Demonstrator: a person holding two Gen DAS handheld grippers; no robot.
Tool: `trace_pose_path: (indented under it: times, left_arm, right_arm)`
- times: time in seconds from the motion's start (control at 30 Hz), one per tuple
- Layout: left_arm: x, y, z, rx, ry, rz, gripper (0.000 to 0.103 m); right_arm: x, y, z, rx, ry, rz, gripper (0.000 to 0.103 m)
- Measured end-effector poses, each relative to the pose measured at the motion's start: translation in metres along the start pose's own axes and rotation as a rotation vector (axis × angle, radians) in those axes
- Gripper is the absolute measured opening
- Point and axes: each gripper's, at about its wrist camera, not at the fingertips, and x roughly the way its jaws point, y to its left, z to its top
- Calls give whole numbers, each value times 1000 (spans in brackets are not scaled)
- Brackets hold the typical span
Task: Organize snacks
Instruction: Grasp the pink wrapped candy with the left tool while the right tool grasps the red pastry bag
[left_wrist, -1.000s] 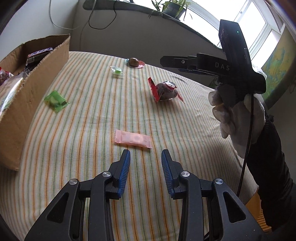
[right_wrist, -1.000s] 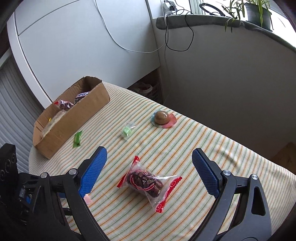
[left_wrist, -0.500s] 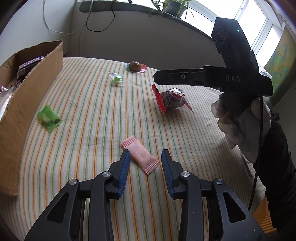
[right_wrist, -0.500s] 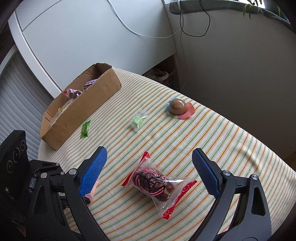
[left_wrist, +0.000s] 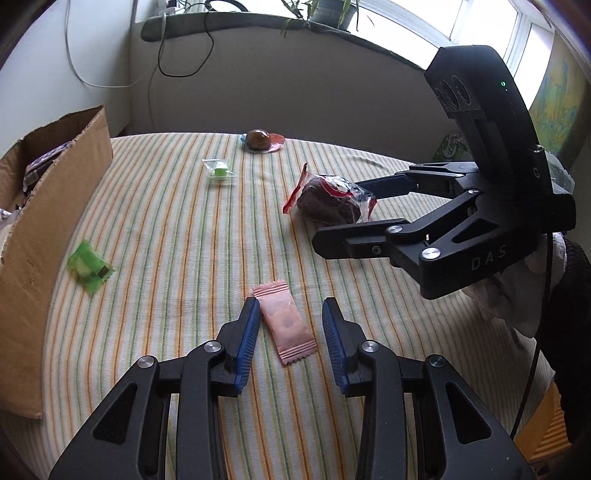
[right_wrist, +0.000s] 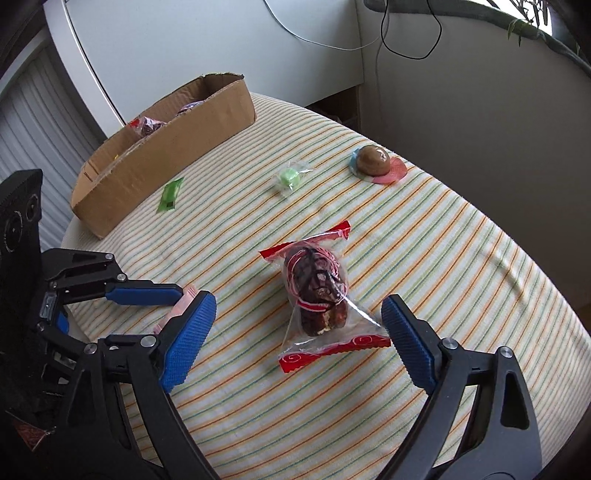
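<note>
Striped cloth covers the table (left_wrist: 155, 229). Between the left gripper's (left_wrist: 291, 332) parted blue pads, unclamped, lies a pink crimped-end sachet (left_wrist: 284, 326). Ahead of the wide-open right gripper (right_wrist: 295, 332) lies a clear, red-edged bag of chocolate cake (right_wrist: 314, 288).

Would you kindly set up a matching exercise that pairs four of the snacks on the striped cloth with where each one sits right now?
Things:
1. pink wrapper
2. chocolate cake in the clear red-ended bag
3. flat green packet
4. brown dome candy

Places:
A. far side of the cloth, on a pink and blue wrapper
B. between the open left gripper fingers
C. beside the cardboard box
D. between the wide-open right gripper fingers

Pairs: 1-B, 2-D, 3-C, 4-A
</note>
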Motion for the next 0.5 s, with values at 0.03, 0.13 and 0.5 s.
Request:
trace_pose_path:
  times: [0.03,0.13,0.5]
  left_arm:
    - [0,-1,0,9,1,9,33]
    - [-3,-6,-4,33,3,18,33]
    - [-3,-9,-7,120,15,70,19]
  right_arm:
    - [1,1,1,-4,-1,-19,93]
    - [6,0,4,-3,-9,-43,88]
    - [5,-1,1,0,4,-101,54]
